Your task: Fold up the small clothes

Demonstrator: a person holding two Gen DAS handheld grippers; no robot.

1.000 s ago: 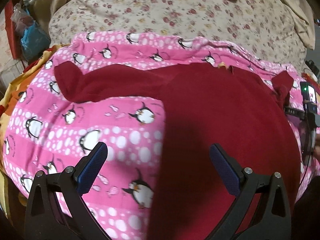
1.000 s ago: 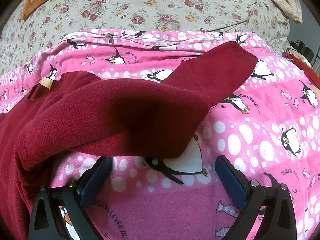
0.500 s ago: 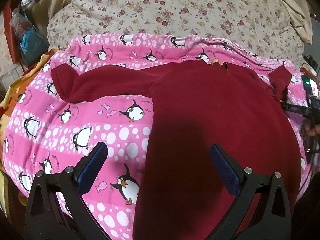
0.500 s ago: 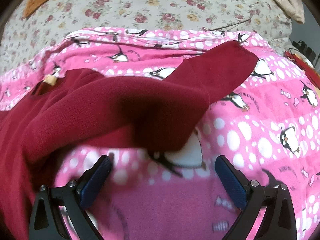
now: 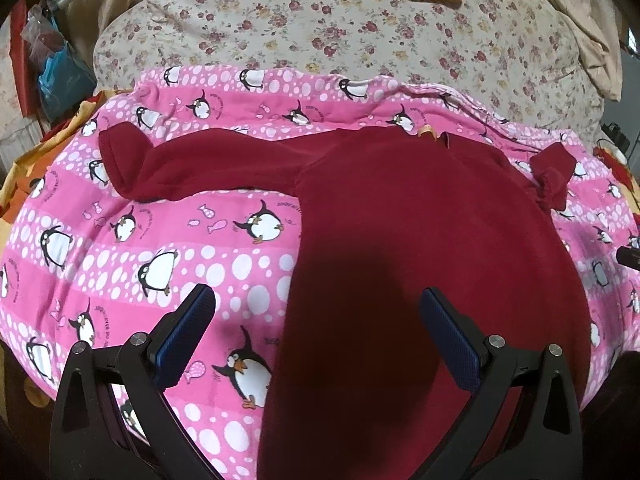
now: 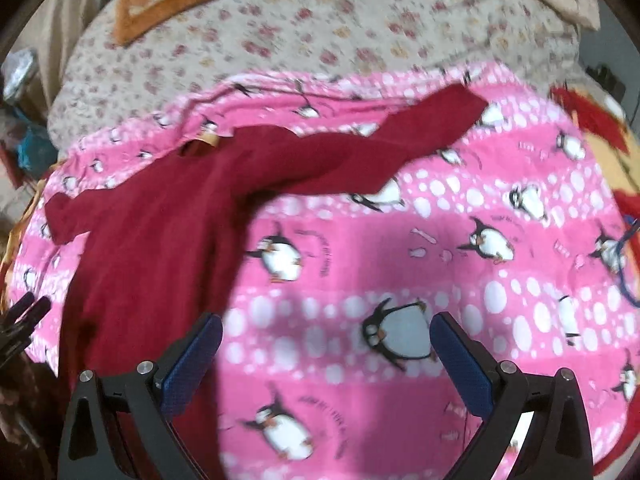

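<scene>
Floral bedding (image 5: 360, 40) lies beyond a pink penguin blanket (image 5: 180, 248) whose small printed lettering is too blurred to read. On it a dark red sweater (image 5: 420, 220) is spread flat, its hem cut off at six o'clock. Left hand-held gripper (image 5: 316, 336), jaws apart, hovers over its body; right hand-held gripper (image 6: 326, 354), also apart, has the sweater at ten o'clock.

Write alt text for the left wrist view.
A dark red long-sleeved fleece top lies spread flat on a pink penguin-print blanket, one sleeve stretched out left. The open left gripper hovers over its lower edge, holding nothing.
</scene>
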